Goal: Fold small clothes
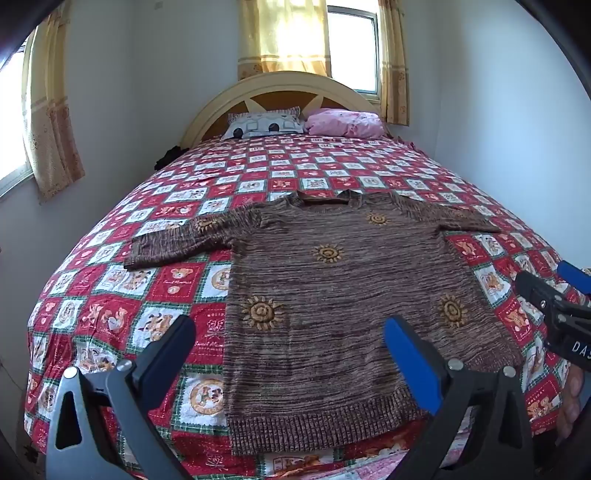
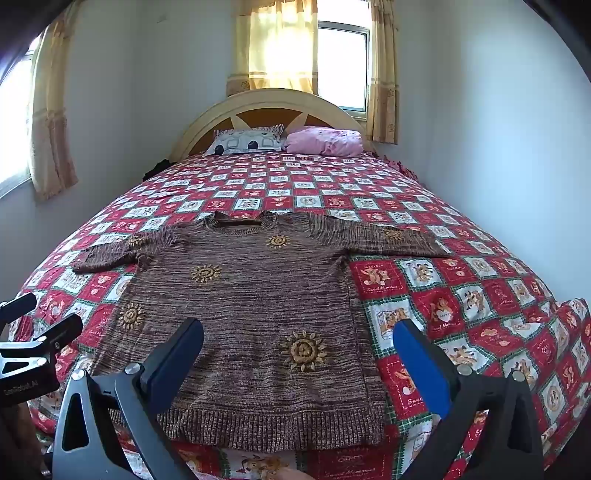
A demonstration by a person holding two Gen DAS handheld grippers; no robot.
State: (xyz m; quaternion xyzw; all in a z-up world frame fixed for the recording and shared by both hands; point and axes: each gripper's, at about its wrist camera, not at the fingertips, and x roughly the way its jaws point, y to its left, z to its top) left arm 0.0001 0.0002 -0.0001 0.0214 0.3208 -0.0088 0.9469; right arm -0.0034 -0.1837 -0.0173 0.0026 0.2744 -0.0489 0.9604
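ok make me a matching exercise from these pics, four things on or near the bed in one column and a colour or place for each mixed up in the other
Things:
1. sweater
2. bedspread
3. pillow on the right
4. curtains

Descriptions:
A. pink, against the headboard
B. yellow, hanging at the window behind the bed
C. brown knit with sun patterns, spread flat
D. red and white checks, covering the bed

Pairs: 1-C, 2-D, 3-A, 4-B

Open bedspread (image 2: 461, 295) flanking sweater (image 2: 251, 314)
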